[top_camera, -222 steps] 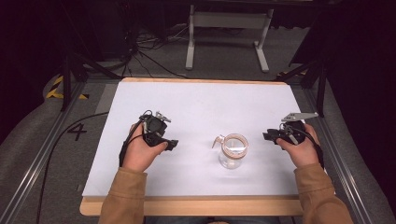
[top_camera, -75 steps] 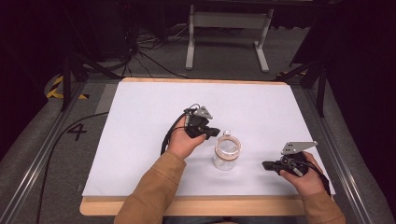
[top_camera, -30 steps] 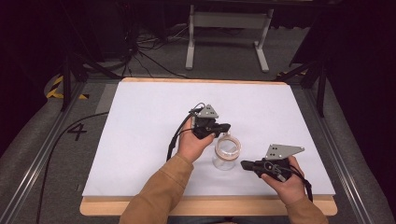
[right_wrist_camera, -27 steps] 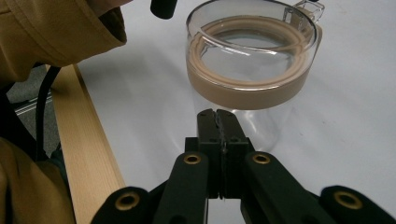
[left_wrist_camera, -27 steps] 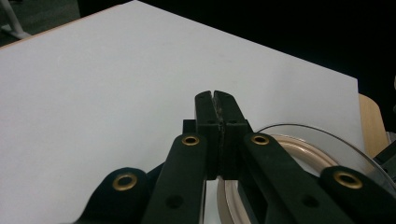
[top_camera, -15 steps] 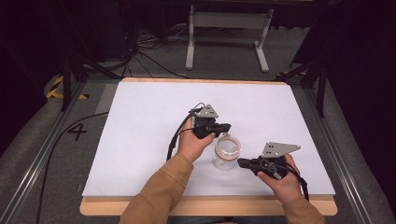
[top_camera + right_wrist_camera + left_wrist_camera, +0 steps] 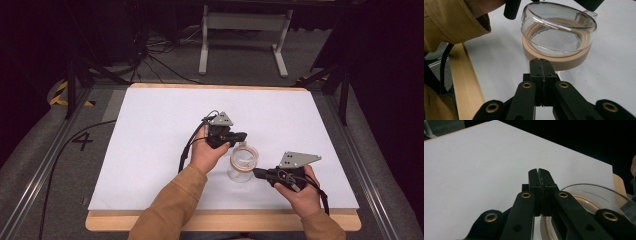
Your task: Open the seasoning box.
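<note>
- One clear glass jar with a tan sealing ring stands upright on the white table.
- Left gripper, closed and empty, hovers just behind its rim.
- Right gripper, closed and empty, points at its side, about equally near.

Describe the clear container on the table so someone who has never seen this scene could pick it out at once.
Start at the white table, then look near its front edge, between the person's two hands. There stands a small clear jar with a beige ring around its top. The left claw and the right claw, both shut, point at it; it is the table's one see-through thing.
</note>
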`<state>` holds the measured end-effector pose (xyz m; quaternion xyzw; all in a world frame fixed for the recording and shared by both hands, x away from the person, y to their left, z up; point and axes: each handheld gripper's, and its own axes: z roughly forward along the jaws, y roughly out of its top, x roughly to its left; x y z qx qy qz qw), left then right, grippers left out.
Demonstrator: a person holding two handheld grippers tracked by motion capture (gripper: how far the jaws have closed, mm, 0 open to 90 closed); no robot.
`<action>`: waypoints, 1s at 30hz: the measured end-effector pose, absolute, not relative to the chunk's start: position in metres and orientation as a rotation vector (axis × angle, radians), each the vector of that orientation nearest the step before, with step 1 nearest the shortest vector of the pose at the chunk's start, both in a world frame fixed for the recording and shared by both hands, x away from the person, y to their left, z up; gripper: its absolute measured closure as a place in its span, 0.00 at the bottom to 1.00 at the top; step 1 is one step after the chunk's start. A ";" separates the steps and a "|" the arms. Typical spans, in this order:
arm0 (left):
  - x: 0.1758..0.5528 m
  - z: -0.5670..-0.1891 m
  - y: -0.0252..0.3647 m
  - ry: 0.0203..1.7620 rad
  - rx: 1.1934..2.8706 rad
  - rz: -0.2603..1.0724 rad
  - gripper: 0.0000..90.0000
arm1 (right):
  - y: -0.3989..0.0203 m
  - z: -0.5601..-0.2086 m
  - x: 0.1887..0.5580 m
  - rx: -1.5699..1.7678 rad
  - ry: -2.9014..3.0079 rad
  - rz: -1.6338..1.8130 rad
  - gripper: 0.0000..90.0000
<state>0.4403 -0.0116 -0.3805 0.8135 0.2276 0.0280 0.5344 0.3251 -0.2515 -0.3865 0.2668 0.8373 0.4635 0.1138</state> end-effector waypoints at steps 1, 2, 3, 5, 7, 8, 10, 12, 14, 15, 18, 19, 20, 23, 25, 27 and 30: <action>0.440 -0.381 -0.012 0.542 1.935 0.066 1.00 | -0.252 -0.386 0.325 0.787 2.447 1.369 1.00; 0.440 -0.380 -0.011 0.549 1.941 0.056 1.00 | -0.252 -0.385 0.326 0.785 2.441 1.371 1.00; 0.440 -0.380 -0.011 0.549 1.941 0.056 1.00 | -0.252 -0.385 0.326 0.785 2.441 1.371 1.00; 0.441 -0.381 -0.011 0.551 1.930 0.051 1.00 | -0.251 -0.384 0.327 0.789 2.431 1.394 1.00; 0.441 -0.382 -0.011 0.552 1.925 0.049 1.00 | -0.251 -0.384 0.328 0.795 2.424 1.404 1.00; 0.441 -0.382 -0.011 0.550 1.924 0.050 1.00 | -0.251 -0.384 0.328 0.800 2.424 1.403 1.00; 0.441 -0.381 -0.011 0.553 1.925 0.048 1.00 | -0.251 -0.385 0.328 0.802 2.424 1.408 1.00; 0.441 -0.381 -0.011 0.550 1.927 0.049 1.00 | -0.252 -0.384 0.328 0.800 2.414 1.415 1.00; 0.441 -0.381 -0.011 0.549 1.926 0.053 1.00 | -0.252 -0.384 0.328 0.800 2.408 1.426 1.00; 0.441 -0.381 -0.011 0.548 1.928 0.056 1.00 | -0.253 -0.384 0.328 0.801 2.406 1.430 1.00; 0.438 -0.378 -0.008 0.556 1.940 0.090 0.99 | -0.253 -0.384 0.328 0.801 2.405 1.436 1.00; 0.437 -0.376 -0.006 0.557 1.944 0.096 0.98 | -0.253 -0.384 0.328 0.800 2.404 1.438 1.00; 0.437 -0.374 -0.004 0.556 1.937 0.104 0.98 | -0.253 -0.385 0.328 0.802 2.405 1.439 1.00; 0.434 -0.368 0.003 0.559 1.942 0.122 0.97 | -0.252 -0.385 0.329 0.793 2.404 1.446 1.00; 0.430 -0.365 0.009 0.565 1.953 0.130 0.97 | -0.252 -0.382 0.330 0.782 2.400 1.455 1.00; 0.428 -0.364 0.012 0.565 1.953 0.140 0.96 | -0.252 -0.380 0.332 0.769 2.395 1.464 1.00; 0.423 -0.361 0.022 0.576 1.963 0.130 0.93 | -0.251 -0.378 0.335 0.753 2.390 1.473 1.00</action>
